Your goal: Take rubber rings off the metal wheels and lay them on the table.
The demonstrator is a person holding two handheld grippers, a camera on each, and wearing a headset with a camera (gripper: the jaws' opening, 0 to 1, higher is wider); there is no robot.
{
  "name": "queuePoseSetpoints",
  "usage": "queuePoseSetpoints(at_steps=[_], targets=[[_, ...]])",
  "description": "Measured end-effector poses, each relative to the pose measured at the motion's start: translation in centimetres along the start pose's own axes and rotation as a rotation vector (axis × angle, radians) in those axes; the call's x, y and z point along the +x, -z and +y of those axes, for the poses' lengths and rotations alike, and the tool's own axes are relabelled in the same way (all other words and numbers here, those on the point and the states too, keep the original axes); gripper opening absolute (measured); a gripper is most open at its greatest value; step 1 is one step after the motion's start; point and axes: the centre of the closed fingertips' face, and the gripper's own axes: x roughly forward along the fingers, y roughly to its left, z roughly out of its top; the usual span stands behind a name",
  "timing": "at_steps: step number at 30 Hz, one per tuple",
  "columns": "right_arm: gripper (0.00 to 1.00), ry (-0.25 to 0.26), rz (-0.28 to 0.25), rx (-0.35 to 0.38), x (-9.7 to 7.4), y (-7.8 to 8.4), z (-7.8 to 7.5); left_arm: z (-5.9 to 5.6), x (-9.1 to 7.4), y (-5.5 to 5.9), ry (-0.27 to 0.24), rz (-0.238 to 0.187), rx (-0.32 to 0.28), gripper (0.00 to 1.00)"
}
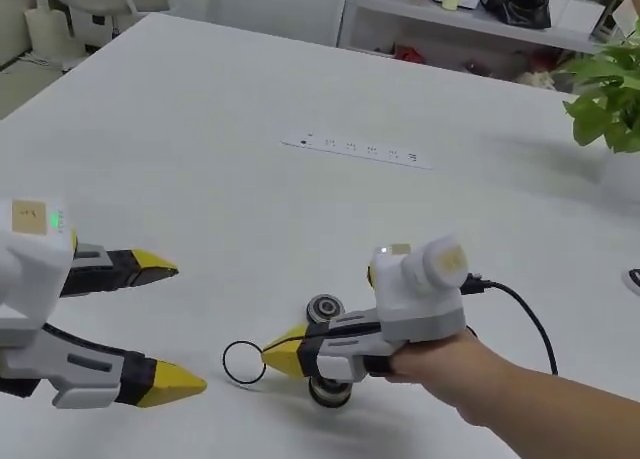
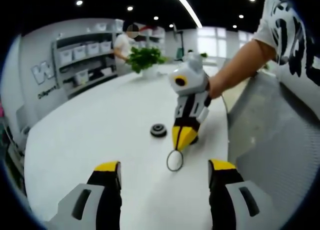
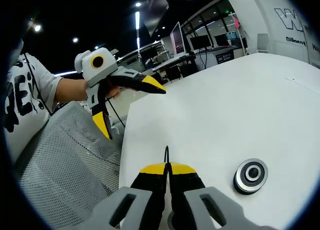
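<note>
A thin black rubber ring [image 1: 224, 363] hangs at table level from the yellow tips of my right gripper [image 1: 272, 354], which is shut on it. In the right gripper view the ring [image 3: 166, 154] shows edge-on above the shut jaws [image 3: 168, 166]. One metal wheel [image 1: 325, 307] with a dark rim lies just beyond that gripper; a second wheel [image 1: 330, 391] lies partly under it. My left gripper [image 1: 175, 326] stands open to the left, with nothing in it. In its own view the open gripper [image 2: 165, 165] faces the ring [image 2: 167, 161] and a wheel [image 2: 158, 130].
A white power strip [image 1: 355, 149] lies mid-table. A green plant [image 1: 605, 99] stands at the far right. A black cable [image 1: 520, 309] trails from the right gripper. A mesh chair [image 3: 65, 160] sits by the table's near edge.
</note>
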Motion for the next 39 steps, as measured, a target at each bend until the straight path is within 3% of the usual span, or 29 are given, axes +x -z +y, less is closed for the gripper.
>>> queuePoseSetpoints(at_steps=[13, 20, 39], targets=[[0.00, 0.034, 0.023, -0.026, 0.0, 0.5, -0.6, -0.1, 0.3, -0.3, 0.010, 0.007, 0.009, 0.72], [0.08, 0.052, 0.019, -0.035, -0.2, 0.4, -0.9, -0.2, 0.5, -0.3, 0.015, 0.013, 0.010, 0.72], [0.23, 0.064, -0.057, -0.043, -1.5, -1.9, -0.7, 0.0, 0.8, -1.2, 0.017, 0.009, 0.025, 0.71]])
